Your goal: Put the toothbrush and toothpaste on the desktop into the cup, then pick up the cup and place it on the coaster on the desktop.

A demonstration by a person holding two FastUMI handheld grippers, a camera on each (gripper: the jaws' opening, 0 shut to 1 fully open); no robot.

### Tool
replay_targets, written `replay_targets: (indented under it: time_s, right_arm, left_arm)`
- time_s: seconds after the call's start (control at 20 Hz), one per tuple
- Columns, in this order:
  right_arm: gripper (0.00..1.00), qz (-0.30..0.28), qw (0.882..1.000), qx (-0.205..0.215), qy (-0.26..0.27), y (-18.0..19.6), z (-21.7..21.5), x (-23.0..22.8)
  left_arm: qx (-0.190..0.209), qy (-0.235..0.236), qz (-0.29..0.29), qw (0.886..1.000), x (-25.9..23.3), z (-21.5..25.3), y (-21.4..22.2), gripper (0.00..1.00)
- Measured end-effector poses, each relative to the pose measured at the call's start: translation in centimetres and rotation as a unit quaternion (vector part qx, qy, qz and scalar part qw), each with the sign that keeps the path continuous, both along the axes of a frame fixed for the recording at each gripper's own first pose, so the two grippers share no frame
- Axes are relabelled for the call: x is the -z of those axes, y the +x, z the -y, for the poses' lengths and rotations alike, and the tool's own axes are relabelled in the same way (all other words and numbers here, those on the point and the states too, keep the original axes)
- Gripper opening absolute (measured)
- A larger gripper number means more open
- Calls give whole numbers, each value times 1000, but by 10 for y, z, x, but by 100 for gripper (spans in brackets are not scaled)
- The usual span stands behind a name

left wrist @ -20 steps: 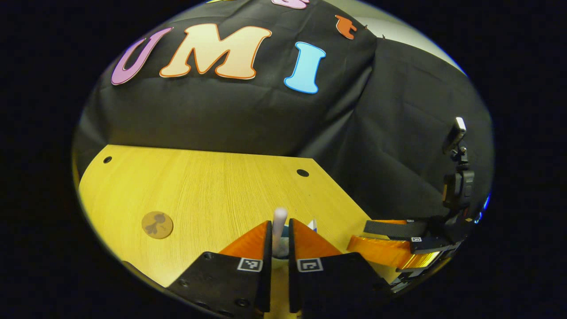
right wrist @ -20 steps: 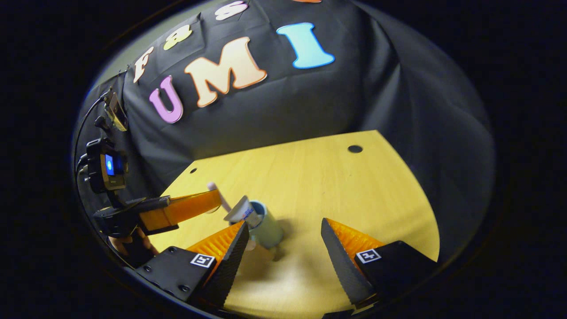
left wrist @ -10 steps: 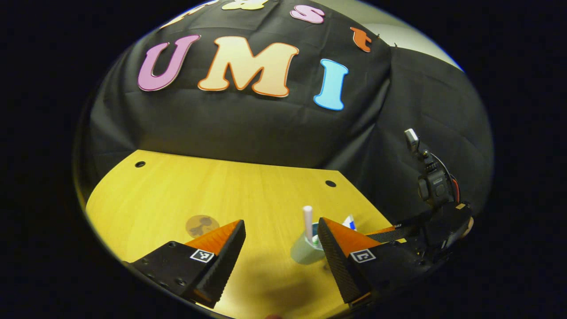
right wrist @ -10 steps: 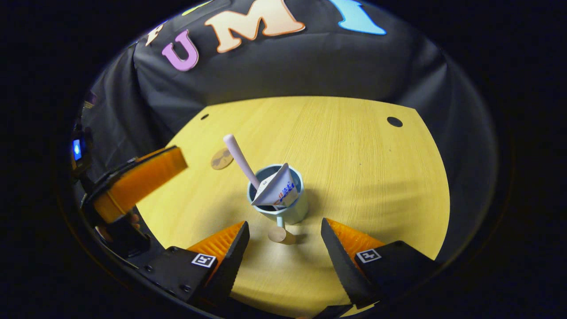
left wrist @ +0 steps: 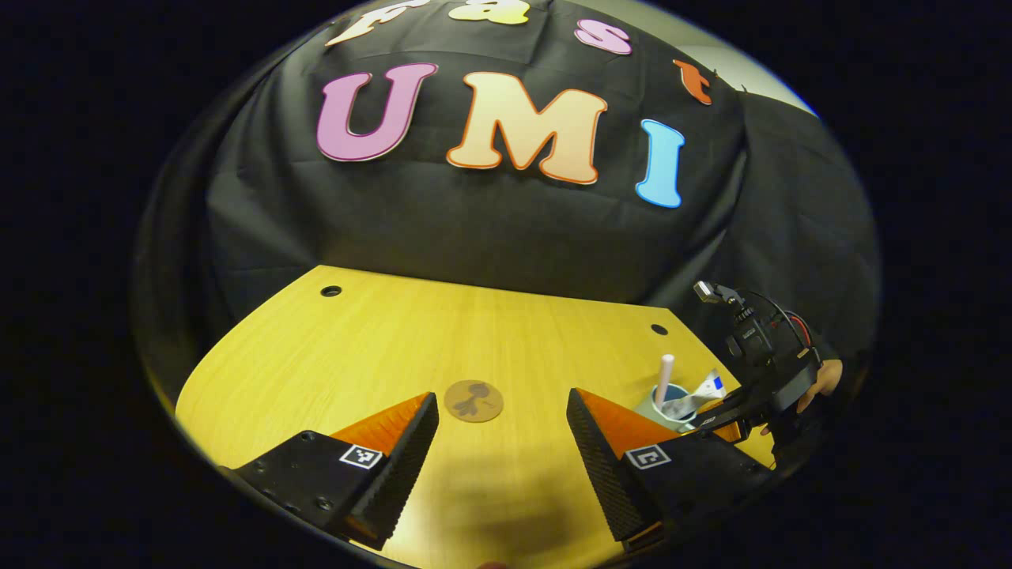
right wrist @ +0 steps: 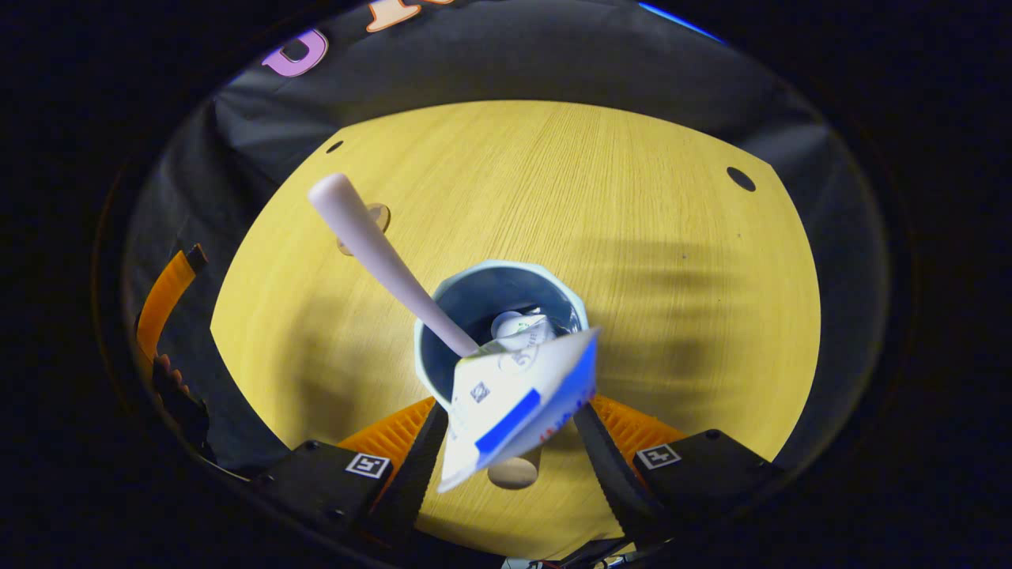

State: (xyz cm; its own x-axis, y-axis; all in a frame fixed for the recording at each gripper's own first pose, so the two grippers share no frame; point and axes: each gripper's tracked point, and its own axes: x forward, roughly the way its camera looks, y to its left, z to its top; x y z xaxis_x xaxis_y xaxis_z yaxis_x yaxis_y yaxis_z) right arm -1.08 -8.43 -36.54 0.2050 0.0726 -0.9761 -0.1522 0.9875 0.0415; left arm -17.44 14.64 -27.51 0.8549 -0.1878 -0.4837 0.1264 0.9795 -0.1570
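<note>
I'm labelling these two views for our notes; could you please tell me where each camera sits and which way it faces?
Left gripper view: rides the left tool, low over the yellow wooden desktop, facing the round brown coaster; own open fingers show.
Right gripper view: rides the right tool, looking steeply down into the pale blue cup; own fingers flank it.
Shared: cup, pink toothbrush handle, white toothpaste tube, coaster, desktop.

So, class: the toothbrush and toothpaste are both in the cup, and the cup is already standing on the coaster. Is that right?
Not quite. The toothbrush and toothpaste are in the cup, but the left gripper view shows the cup standing apart from the coaster, on the bare desk.
</note>
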Motion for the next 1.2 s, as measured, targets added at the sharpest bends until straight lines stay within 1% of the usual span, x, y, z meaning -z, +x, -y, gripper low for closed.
replay_targets:
  time_s: [0.1, 0.15, 0.2, 0.25, 0.3, 0.35, 0.4, 0.5, 0.6, 0.75, 0.85, 1.0, 1.1, 1.2]
  right_arm:
    - [95, -11, 1000, -6, -7, 1, -1, 8]
    - [85, -14, 1000, -11, -15, 2, 1, 9]
    - [80, -19, 1000, -15, -19, 1, 1, 13]
    - [77, -23, 999, -18, -28, 0, 3, 15]
    - [72, -25, 999, -21, -36, 0, 7, 18]
    - [72, -29, 998, -21, -42, 0, 9, 19]
    - [63, -34, 998, -21, -42, -2, 9, 20]
    - [63, -48, 997, -27, -49, -8, 11, 24]
    - [63, -46, 997, -38, -54, -8, 12, 27]
    - [64, -39, 997, -35, -53, -8, 8, 23]
    - [64, -36, 998, -29, -40, -8, 3, 23]
    - [64, -20, 1000, -14, -16, 0, -18, 20]
    - [64, -14, 1000, -1, 3, 6, -41, 14]
    - [65, -4, 1000, 2, 13, 16, -57, 7]
  left_arm:
    - [-14, 3, -4, 1000, 2, -17, -5, 95]
    - [-19, 5, -6, 1000, 3, -24, -7, 95]
    - [-23, 7, -8, 1000, 3, -29, -8, 95]
    - [-27, 8, -9, 1000, 4, -34, -9, 94]
    - [-29, 9, -10, 999, 4, -37, -9, 94]
    - [-31, 9, -9, 999, 4, -39, -9, 95]
    - [-32, 10, -9, 999, 3, -41, -9, 94]
    - [-31, 11, -11, 999, 5, -44, -11, 95]
    - [-31, 11, -12, 999, 6, -45, -10, 95]
    - [-29, 9, -12, 999, 7, -48, -9, 95]
    - [-26, 10, -13, 1000, 7, -51, -6, 95]
    - [-22, 10, -14, 1000, 7, -57, -3, 95]
    - [-18, 9, -17, 1000, 10, -61, -2, 95]
    - [-12, 10, -19, 1000, 12, -68, 0, 95]
